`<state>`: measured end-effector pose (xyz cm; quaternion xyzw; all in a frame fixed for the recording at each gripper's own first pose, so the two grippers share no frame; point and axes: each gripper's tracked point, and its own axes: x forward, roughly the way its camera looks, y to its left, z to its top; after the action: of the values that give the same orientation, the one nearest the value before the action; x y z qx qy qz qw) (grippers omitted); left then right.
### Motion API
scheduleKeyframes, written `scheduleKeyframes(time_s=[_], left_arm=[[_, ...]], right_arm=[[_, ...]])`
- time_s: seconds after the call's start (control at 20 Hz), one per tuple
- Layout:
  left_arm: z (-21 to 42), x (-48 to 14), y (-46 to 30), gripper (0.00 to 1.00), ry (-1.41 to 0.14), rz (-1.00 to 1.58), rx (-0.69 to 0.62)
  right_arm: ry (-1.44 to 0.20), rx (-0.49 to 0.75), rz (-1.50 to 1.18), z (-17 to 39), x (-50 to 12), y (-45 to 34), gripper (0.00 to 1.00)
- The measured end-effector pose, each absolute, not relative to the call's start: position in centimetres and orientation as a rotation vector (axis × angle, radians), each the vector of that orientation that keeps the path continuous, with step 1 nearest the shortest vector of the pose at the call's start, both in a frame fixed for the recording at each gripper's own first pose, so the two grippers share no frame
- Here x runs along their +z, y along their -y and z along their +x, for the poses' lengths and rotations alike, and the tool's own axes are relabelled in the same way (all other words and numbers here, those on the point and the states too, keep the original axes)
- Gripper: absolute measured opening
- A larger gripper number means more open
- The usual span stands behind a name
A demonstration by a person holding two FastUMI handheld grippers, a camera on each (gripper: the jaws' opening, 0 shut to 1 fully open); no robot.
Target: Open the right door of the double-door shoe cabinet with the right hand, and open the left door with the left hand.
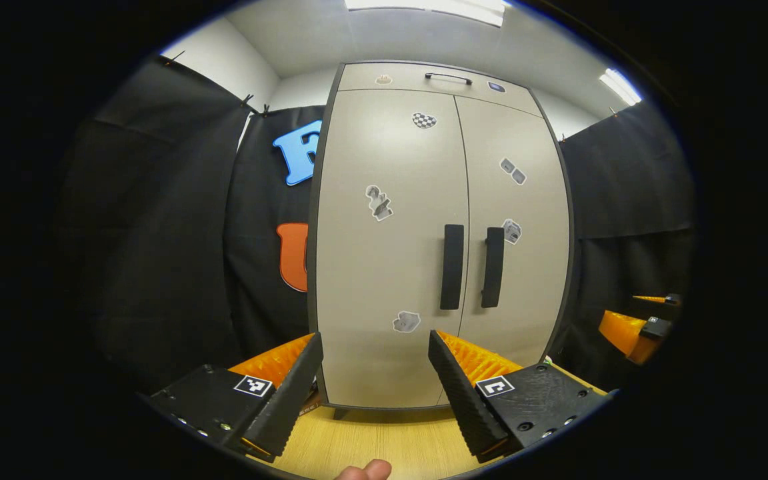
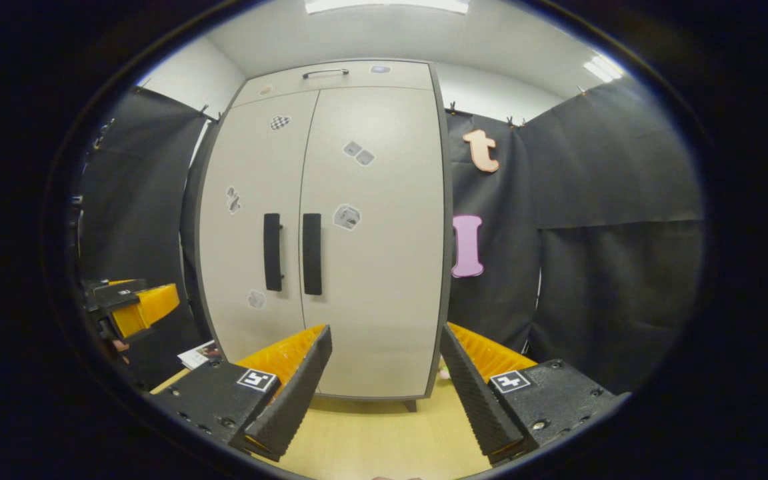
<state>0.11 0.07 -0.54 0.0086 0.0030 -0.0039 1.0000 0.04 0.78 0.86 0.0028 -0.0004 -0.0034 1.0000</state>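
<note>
Tall beige double-door shoe cabinet (image 1: 391,267) standing upright on a pale wooden floor (image 1: 371,440), both doors shut flush, thin seam running down the middle. Left door (image 1: 384,200) and right door (image 1: 524,267) each fitted with a black vertical bar handle beside the seam: left handle (image 1: 452,267), right handle (image 1: 493,267), close together but apart. Small grey and checkered stickers (image 1: 379,202) scattered over both door fronts; narrow top panel with a slim dark horizontal handle (image 1: 448,77) above the doors. In the left gripper view, left gripper (image 1: 376,373) held low before the cabinet's lower left door, fingers spread wide apart, nothing between them, well short of the handles; a fingertip (image 1: 367,471) peeking in at the bottom edge. Right gripper (image 1: 644,327) seen far off at the right edge of that view, state hard to judge there. In the right gripper view, same cabinet (image 2: 371,267) with right door (image 2: 377,280) ahead and handles (image 2: 311,253) up to the left; right gripper (image 2: 384,373) low in front of the right door's lower part, fingers wide apart and empty, not touching the cabinet. Left gripper (image 2: 127,303) near the left edge of that view, beside the cabinet's left side. Black cloth walls (image 2: 591,233) either side of the cabinet, white ceiling with strip lights (image 1: 424,7) above
</note>
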Motion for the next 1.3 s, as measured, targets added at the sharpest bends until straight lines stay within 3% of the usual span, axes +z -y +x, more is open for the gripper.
scheduleKeyframes(time_s=[0.7, 1.3], left_arm=[[-2.5, -2.3, -1.3, 0.95, -0.035, 0.016, -0.021], [-2.3, -3.0, -5.5, 0.95, -0.051, -0.014, 0.052]], right_arm=[[0.049, 0.081, 0.025, 12.9, 6.6, -8.1, 1.00], [-0.026, 0.070, 0.044, 20.5, 5.4, -11.1, 0.99]])
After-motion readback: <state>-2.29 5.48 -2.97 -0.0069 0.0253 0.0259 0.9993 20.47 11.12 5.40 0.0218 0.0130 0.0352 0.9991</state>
